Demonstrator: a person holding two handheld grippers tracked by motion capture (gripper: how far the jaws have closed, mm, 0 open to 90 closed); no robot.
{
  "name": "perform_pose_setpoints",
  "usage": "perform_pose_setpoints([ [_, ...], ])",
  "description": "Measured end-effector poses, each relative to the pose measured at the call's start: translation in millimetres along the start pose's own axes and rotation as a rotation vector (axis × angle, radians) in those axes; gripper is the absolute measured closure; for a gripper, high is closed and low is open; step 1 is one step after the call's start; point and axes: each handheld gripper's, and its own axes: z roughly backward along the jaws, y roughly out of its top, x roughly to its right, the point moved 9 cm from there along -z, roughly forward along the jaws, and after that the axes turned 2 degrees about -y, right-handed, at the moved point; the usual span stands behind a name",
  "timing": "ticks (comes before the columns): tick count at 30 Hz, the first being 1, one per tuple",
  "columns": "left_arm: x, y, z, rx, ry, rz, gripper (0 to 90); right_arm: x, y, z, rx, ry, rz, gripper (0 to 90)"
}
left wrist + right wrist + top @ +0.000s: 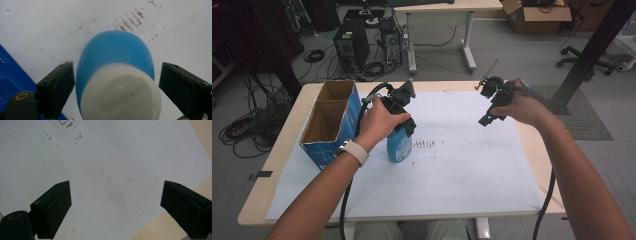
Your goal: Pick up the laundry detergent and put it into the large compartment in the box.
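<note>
i centre the left gripper (117,85), jaws open either side of the blue bottle (115,55), then squeeze evenly; the right gripper (115,207) hangs open.

Bottle (400,146) stands on paper sheet (462,165) at table centre; box (331,120) just beside at its 9 o'clock; left gripper (404,107) directly above bottle; right gripper (492,102) at 2 o'clock.

Lab, computer towers (351,42), cables (242,131), desks (447,7)
</note>
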Motion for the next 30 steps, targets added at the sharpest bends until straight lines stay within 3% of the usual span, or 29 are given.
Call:
perform_pose_setpoints([
  [30,-3.3,-0.3,0.9,0.007,0.021,0.022,28.9,-0.9,0.5,0.9,0.001,0.002,0.000,9.6],
])
